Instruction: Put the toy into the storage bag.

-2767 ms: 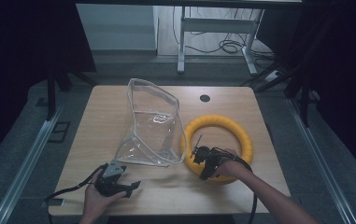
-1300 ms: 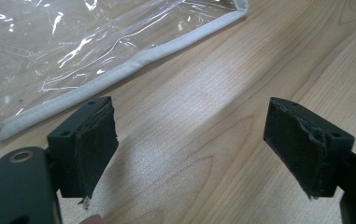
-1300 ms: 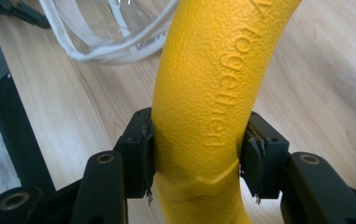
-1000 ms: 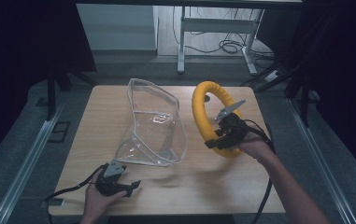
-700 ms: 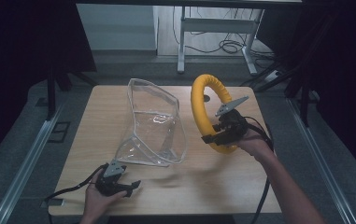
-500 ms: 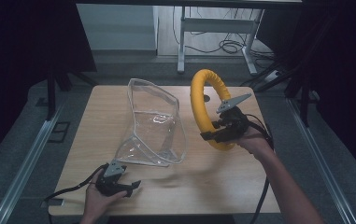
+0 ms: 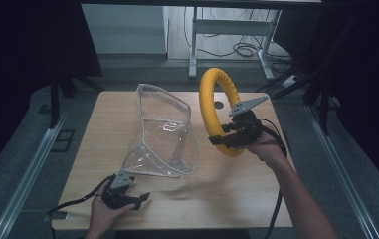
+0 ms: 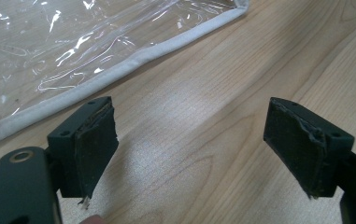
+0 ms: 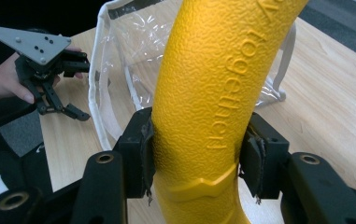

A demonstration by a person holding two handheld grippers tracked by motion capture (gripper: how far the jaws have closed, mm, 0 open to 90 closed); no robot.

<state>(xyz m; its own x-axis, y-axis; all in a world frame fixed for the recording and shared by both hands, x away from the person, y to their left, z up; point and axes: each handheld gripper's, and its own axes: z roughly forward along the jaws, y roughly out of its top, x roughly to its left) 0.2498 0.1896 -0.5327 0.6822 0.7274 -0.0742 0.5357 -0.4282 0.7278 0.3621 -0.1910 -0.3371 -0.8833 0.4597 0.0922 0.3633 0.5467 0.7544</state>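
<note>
Yellow foam, pebbled to the eye, filled the jaws of my right gripper (image 7: 223, 140): both pads were clamped on the lower arc of the ring (image 7: 216, 107), which I held upright and clear of the table (image 7: 102, 119), over its right half. In the right gripper view the ring (image 9: 213, 93) rose straight up between the pads, with raised lettering running along it.

My left gripper (image 7: 138, 200) sat low at the near edge of the table, its jaws standing apart with nothing between them; in the left gripper view there was bare wood between the pads (image 8: 96, 140) and the white-bound hem of the clear bag (image 8: 73, 51) lay just beyond.

The bag (image 7: 164, 134) stood near the middle of the table, mouth up, just left of the ring and apart from it. Open wood ran along the left side, the near right corner and the far edge, where a small dark hole (image 7: 219, 105) showed behind the ring. Beyond every edge the floor dropped away.

Counted: one ring, one bag, two grippers.
</note>
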